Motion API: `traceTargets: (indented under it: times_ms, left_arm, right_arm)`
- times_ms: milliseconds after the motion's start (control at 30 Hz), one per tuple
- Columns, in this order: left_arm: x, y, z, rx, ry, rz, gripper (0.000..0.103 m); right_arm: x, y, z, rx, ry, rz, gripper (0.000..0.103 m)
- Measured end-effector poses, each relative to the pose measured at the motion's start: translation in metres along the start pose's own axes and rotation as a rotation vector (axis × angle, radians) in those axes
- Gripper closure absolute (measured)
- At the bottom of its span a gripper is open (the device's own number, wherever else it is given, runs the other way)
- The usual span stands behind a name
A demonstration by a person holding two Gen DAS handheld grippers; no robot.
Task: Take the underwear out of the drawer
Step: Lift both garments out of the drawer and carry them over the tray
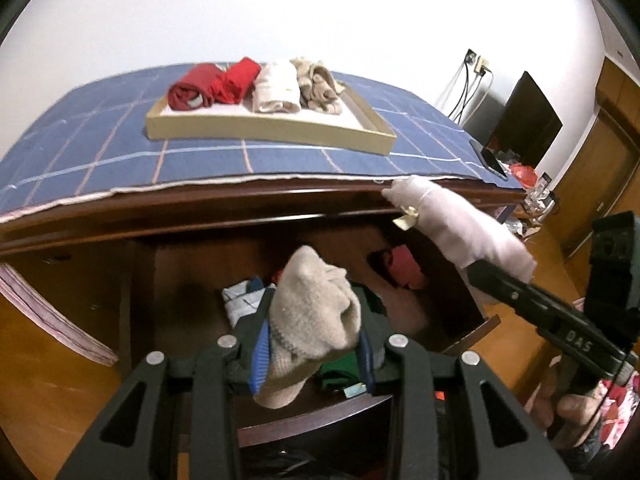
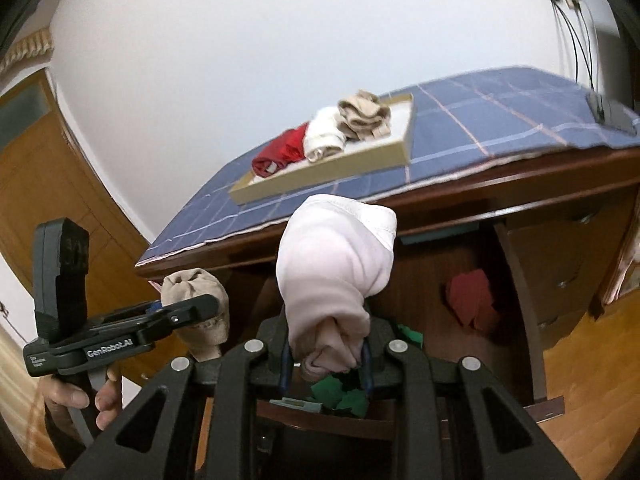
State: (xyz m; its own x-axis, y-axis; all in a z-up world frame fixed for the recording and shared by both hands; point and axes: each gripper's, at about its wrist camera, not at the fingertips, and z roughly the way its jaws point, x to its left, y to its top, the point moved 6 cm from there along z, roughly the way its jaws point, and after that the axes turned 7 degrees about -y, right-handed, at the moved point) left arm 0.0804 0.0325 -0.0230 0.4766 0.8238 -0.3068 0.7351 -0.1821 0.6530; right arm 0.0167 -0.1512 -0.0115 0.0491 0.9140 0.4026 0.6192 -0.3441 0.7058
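A pale wall [image 1: 280, 12] stands behind a dark wooden dresser [image 1: 200, 208] topped with a blue checked cloth [image 1: 80, 152]; its drawer [image 1: 452, 280] hangs open below the front edge, holding red and green garments; a shallow tray [image 1: 272, 126] near the cloth's middle carries four rolled pieces; the right gripper [image 2: 326, 354] pinches a pale pink underwear roll [image 2: 332, 264] above the drawer; the left gripper [image 1: 316, 340] clamps a beige underwear roll [image 1: 312, 316] there too.

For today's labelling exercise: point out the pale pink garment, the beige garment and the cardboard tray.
pale pink garment [image 2: 336, 264], right wrist view, bulging middle.
beige garment [image 1: 316, 312], left wrist view, knitted middle.
cardboard tray [image 1: 260, 128], left wrist view, front wall.
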Motion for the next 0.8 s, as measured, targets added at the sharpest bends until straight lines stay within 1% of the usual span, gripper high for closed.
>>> traceTargets:
  times_ms: [300,533,800]
  left_arm:
    - [0.004,0.003,-0.017,-0.045,0.023,0.003,0.069]
    - [0.01,0.005,-0.024,-0.066,0.029,-0.002,0.069]
    - [0.017,0.014,-0.04,-0.11,0.03,-0.019,0.069]
  right_arm:
    - [0.028,0.009,-0.018,-0.057,0.015,-0.055,0.075]
    - [0.035,0.019,-0.024,-0.074,0.03,-0.058,0.075]
    - [0.046,0.036,-0.032,-0.118,0.038,-0.078,0.075]
